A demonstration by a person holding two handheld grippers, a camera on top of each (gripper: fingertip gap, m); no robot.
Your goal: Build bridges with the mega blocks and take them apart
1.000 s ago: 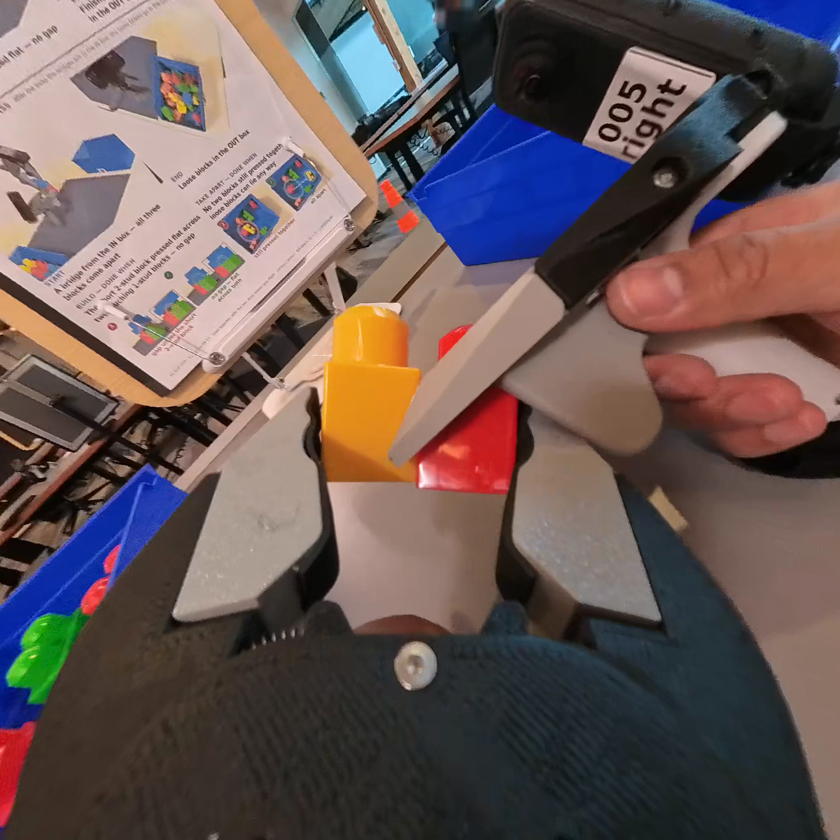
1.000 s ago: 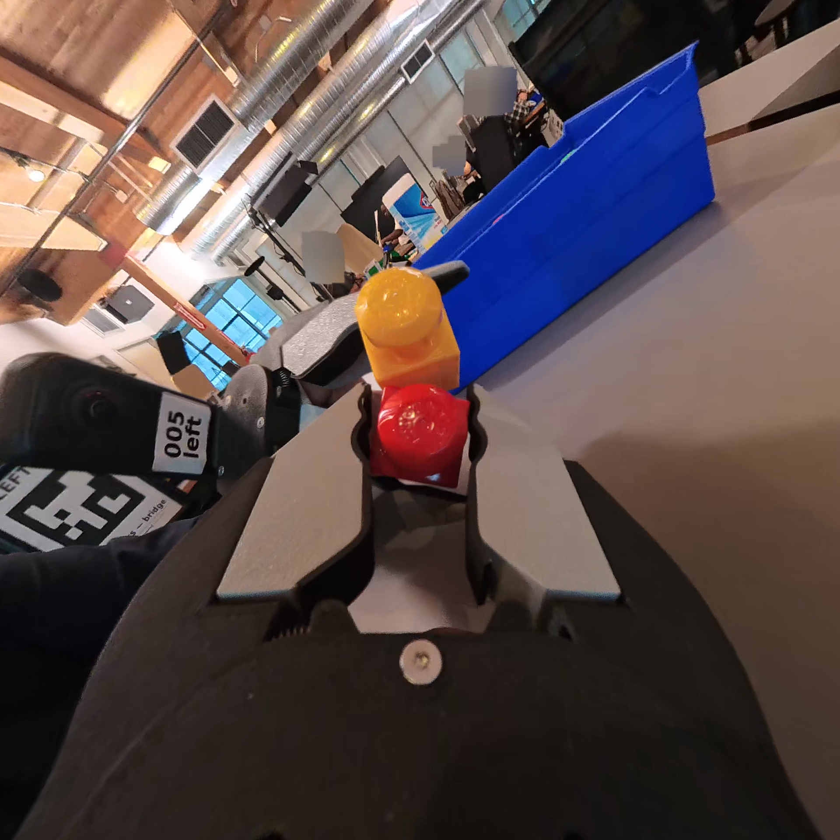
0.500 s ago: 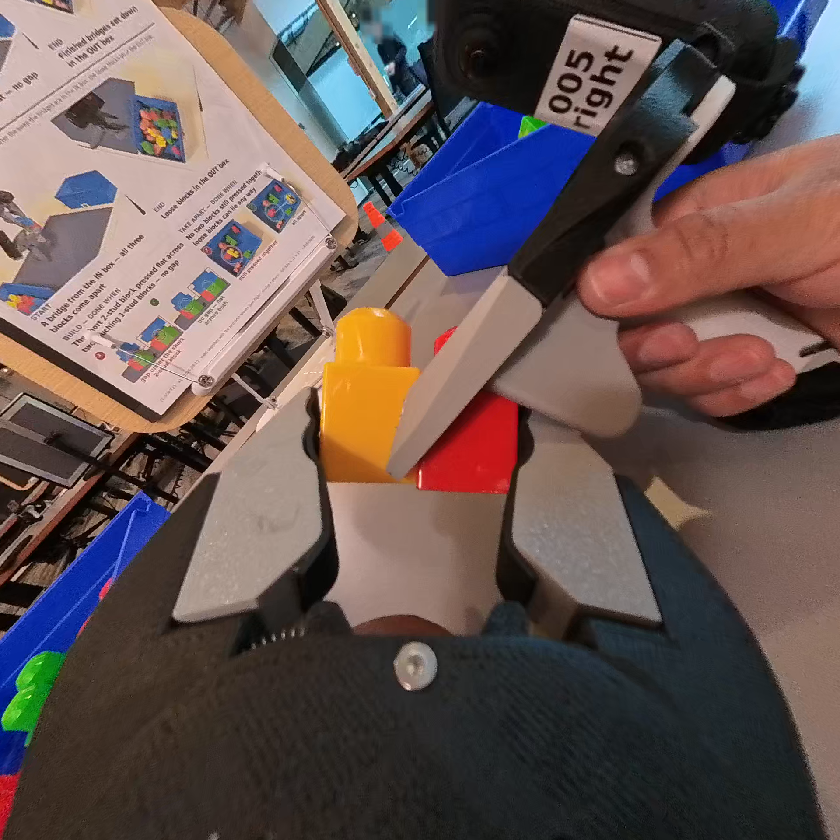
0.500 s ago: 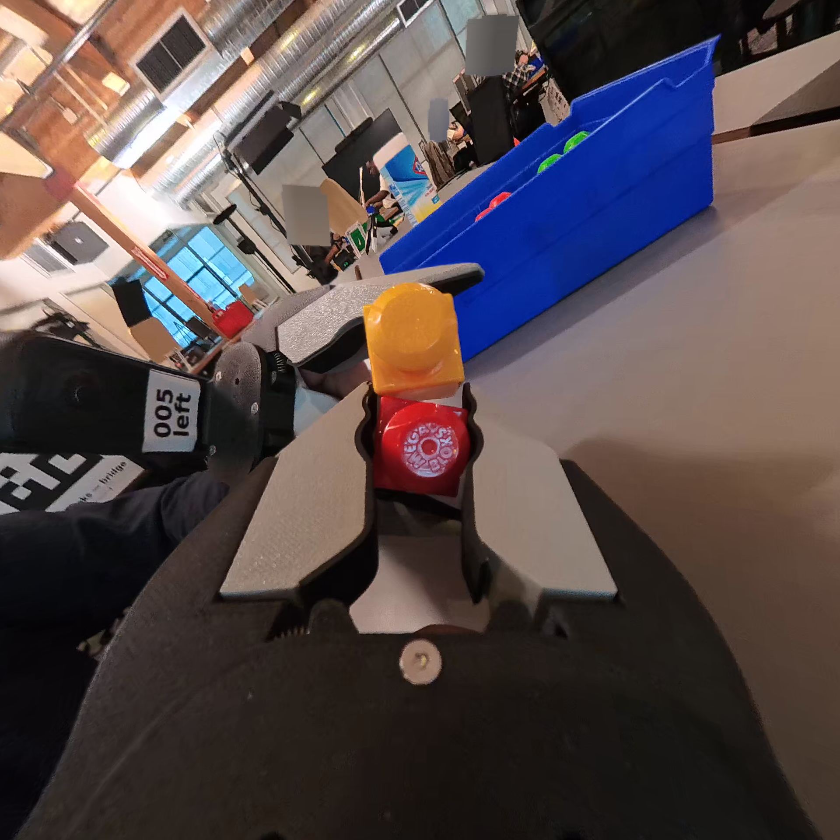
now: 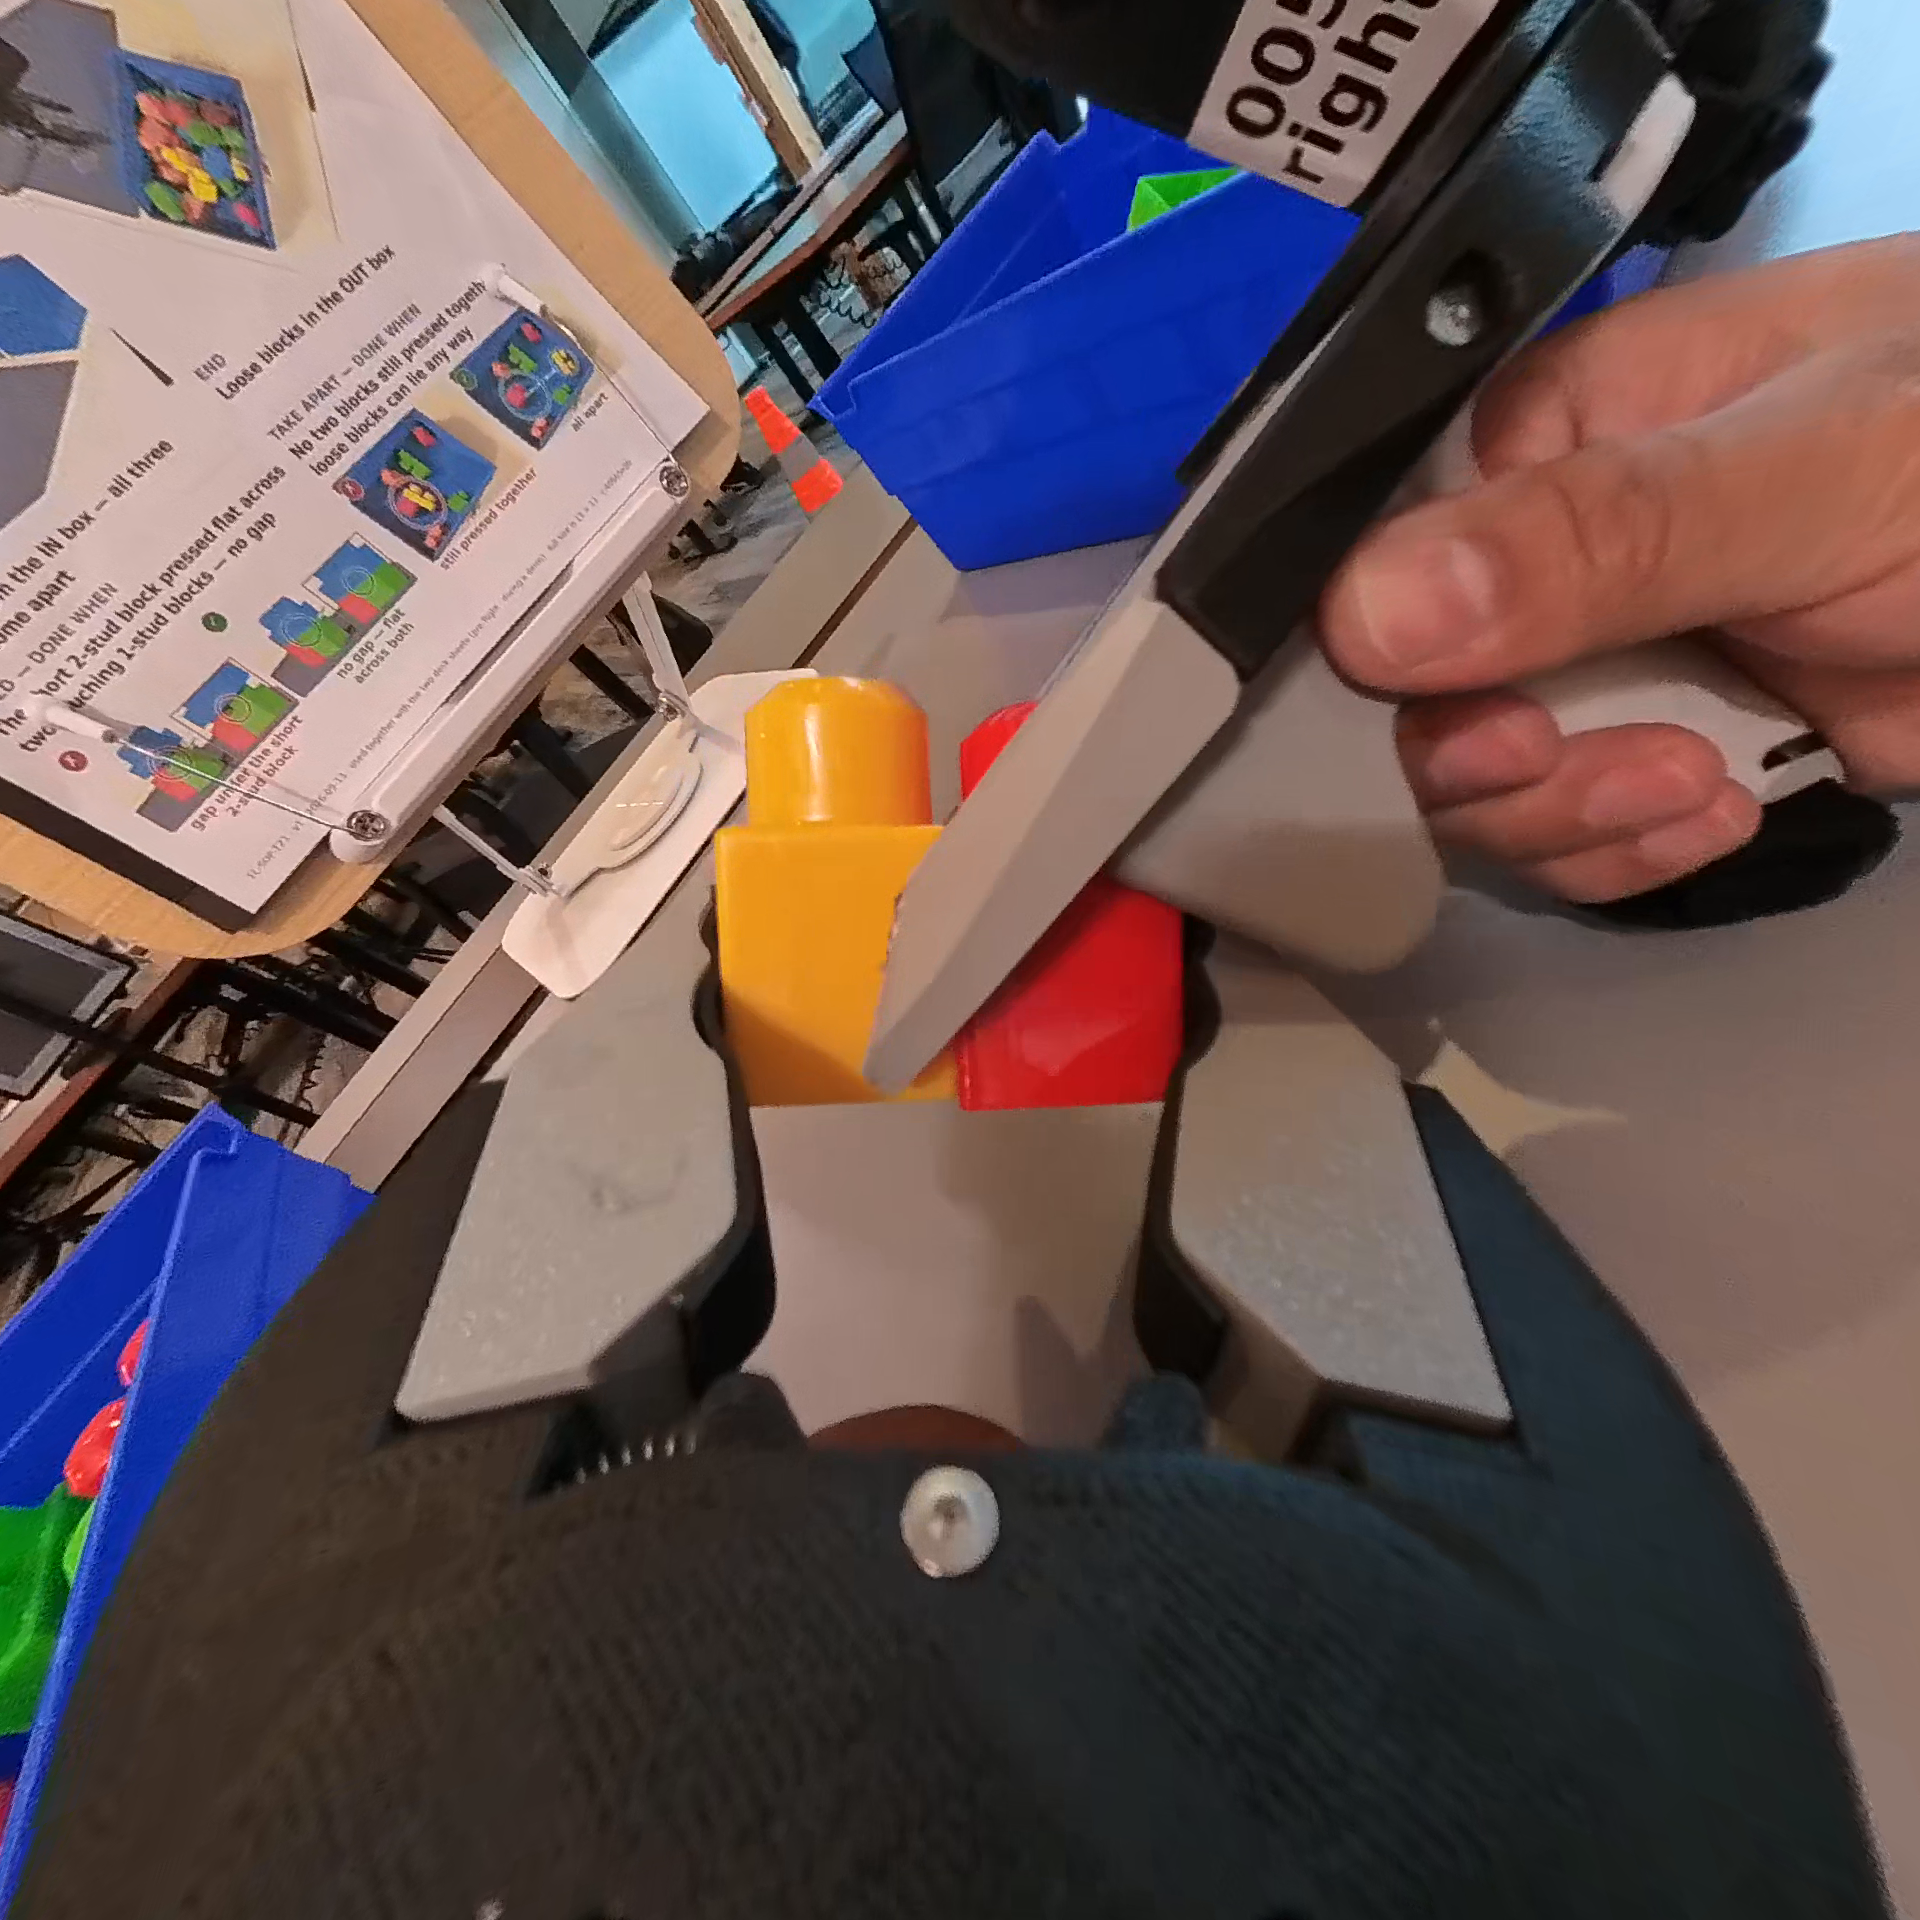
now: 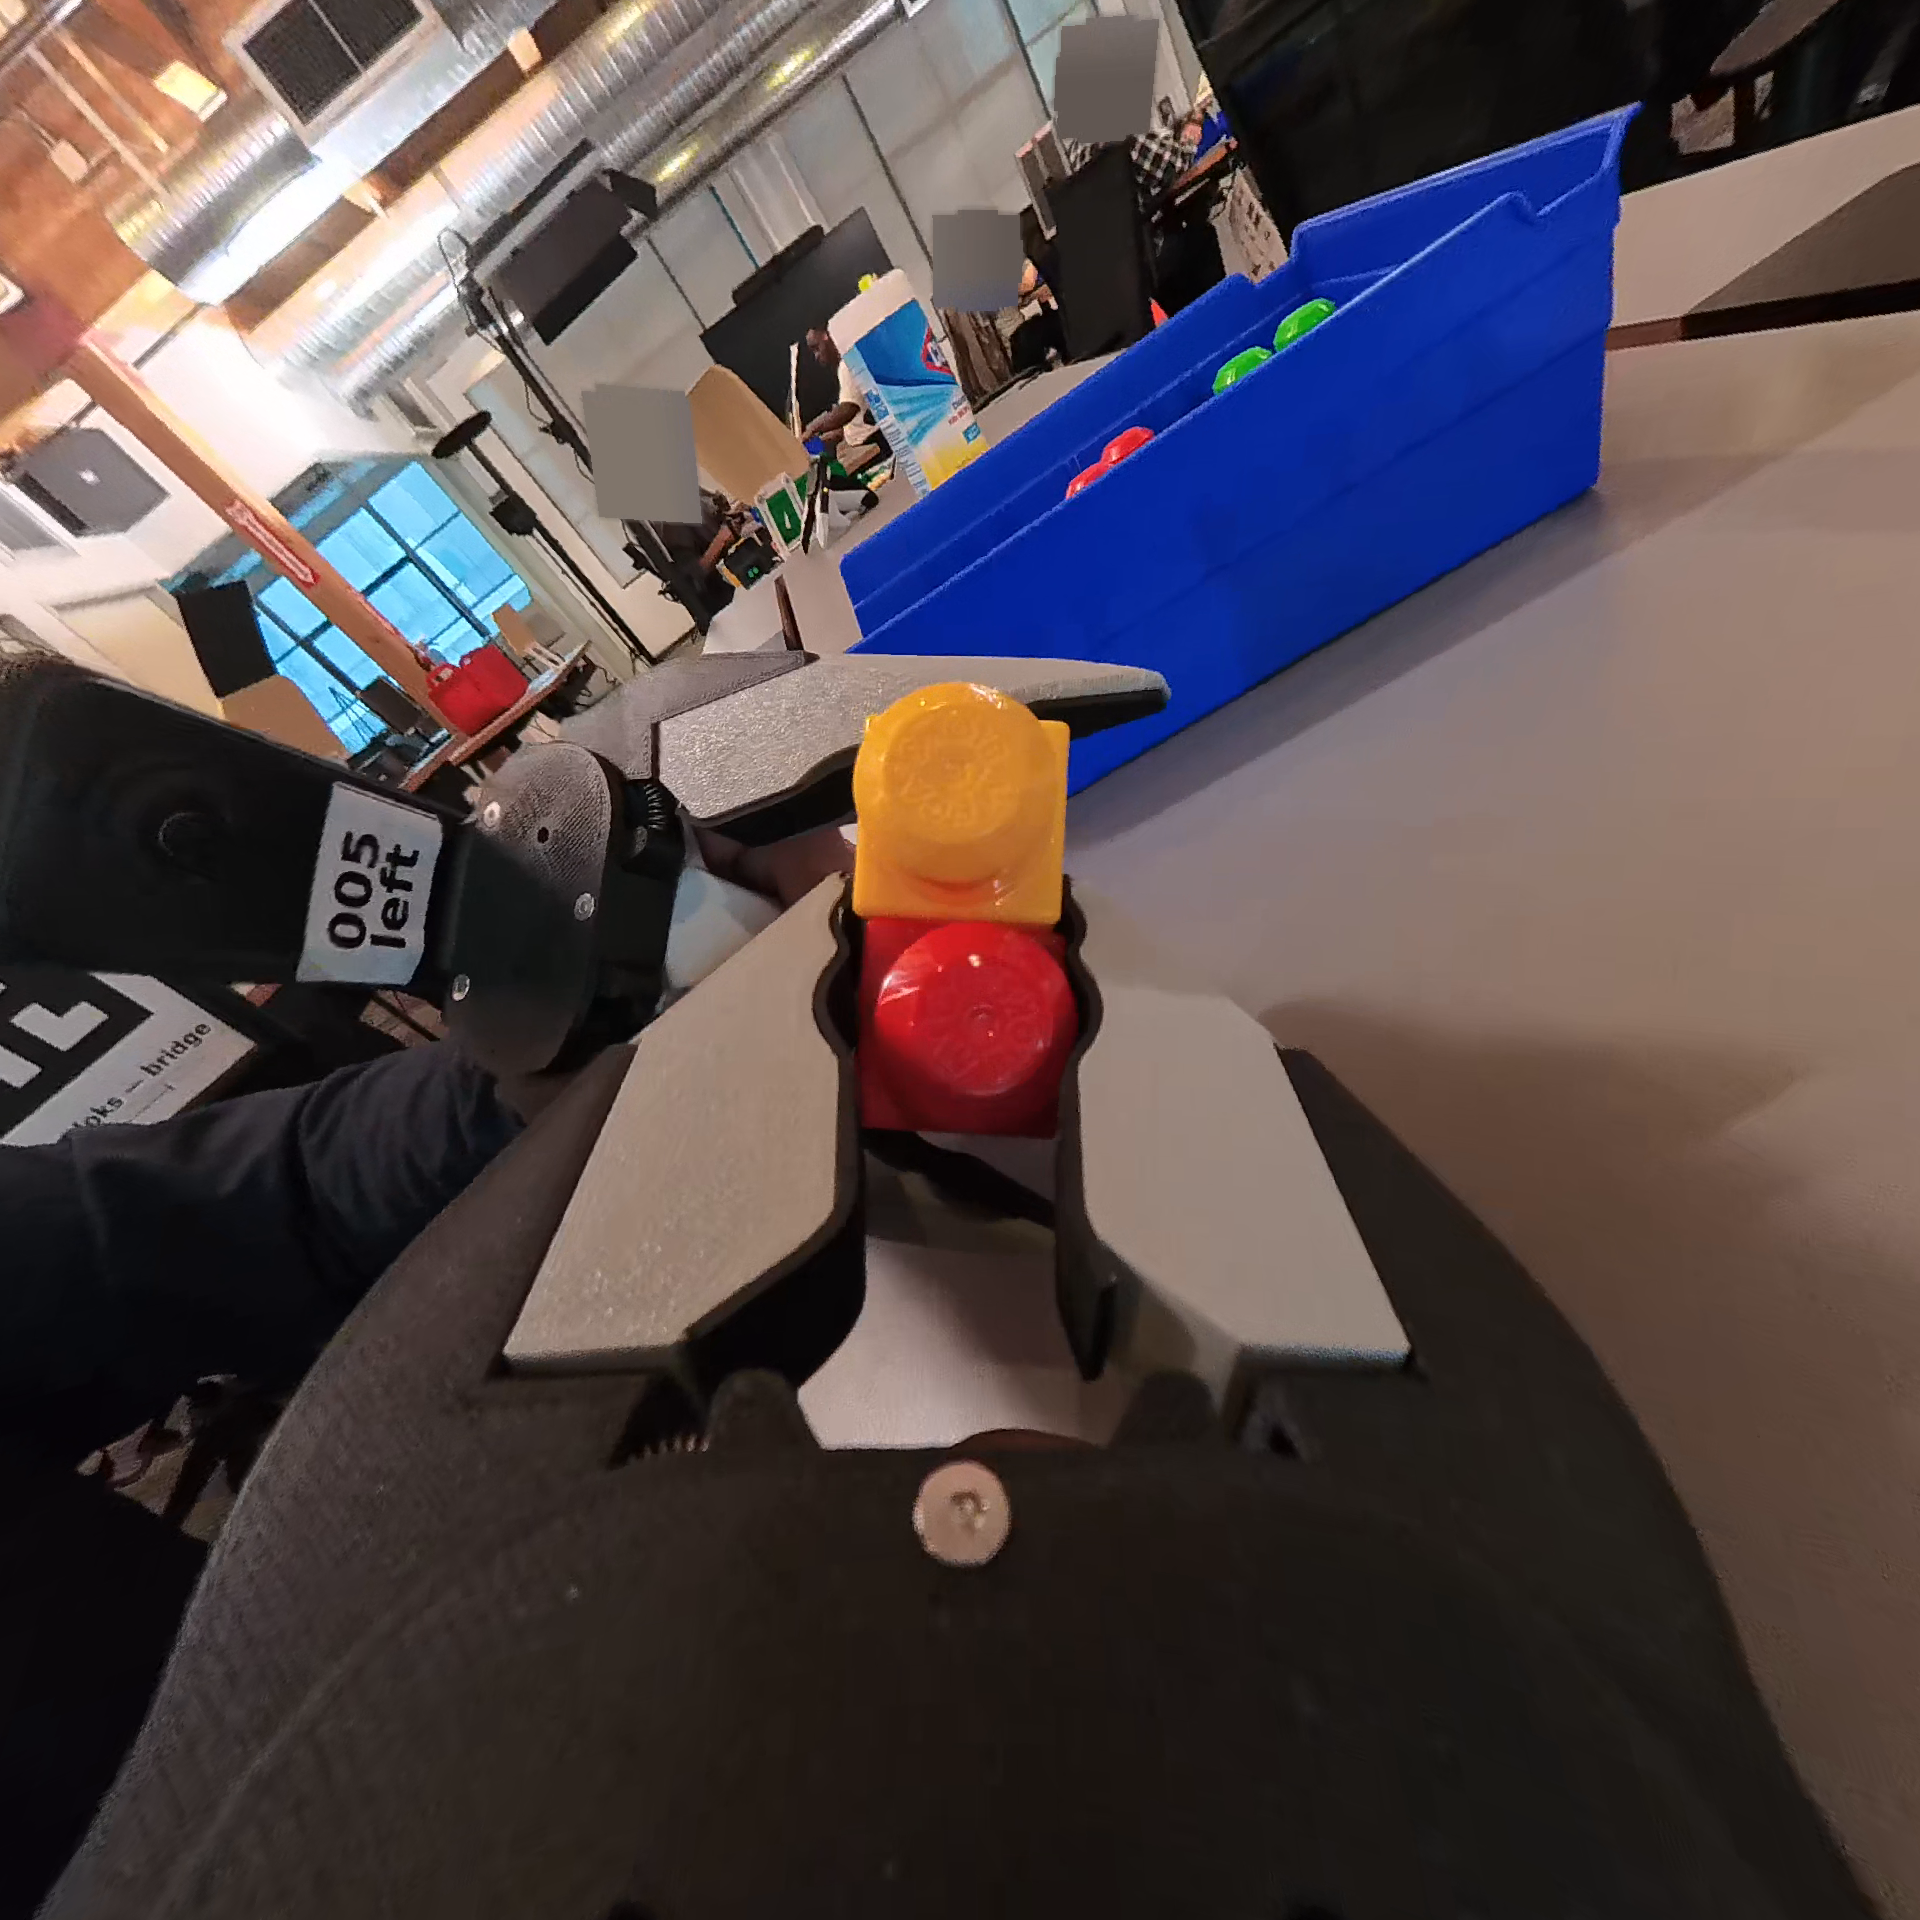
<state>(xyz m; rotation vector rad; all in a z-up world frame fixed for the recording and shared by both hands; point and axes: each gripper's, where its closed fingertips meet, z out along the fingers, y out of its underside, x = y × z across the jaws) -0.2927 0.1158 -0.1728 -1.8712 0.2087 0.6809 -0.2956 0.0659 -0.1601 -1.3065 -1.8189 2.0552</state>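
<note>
Room: open workshop behind us, with ducts overhead, windows far off and people at desks in the background.
Surface: grey table (image 6: 1558,935) carrying the work; a blue bin (image 6: 1351,520) stands at its far side with red and green blocks inside.
Other bin: a second blue bin (image 5: 156,1351) sits near left in the left wrist view, also holding red and green blocks.
Instruction board: a printed sheet on a wooden board (image 5: 312,416) leans at far left.
Blocks: we see an orange block (image 5: 810,935) and a red block (image 5: 1081,1008) side by side and touching, each with one stud.
Left tongs (image 5: 951,1029): pinching the pair from its two outer sides, orange against the left finger and red against the right.
Right tongs (image 6: 961,1023): pressed onto the red block alone, coming down from above.
Hand (image 5: 1662,582): the person's right hand wraps the handle of the right tool.
Where it is: the pair seems to be at the table, near its left edge; we cannot tell whether it rests there or is lifted.
Direction: both studs point up in the left wrist view, toward the right camera; the pair's long axis runs left to right between the left fingers.
Progress: we judge two supports set together, no spanning block on them yet.
Left to do: the bridging block, or else separation; we cannot tell which.
</note>
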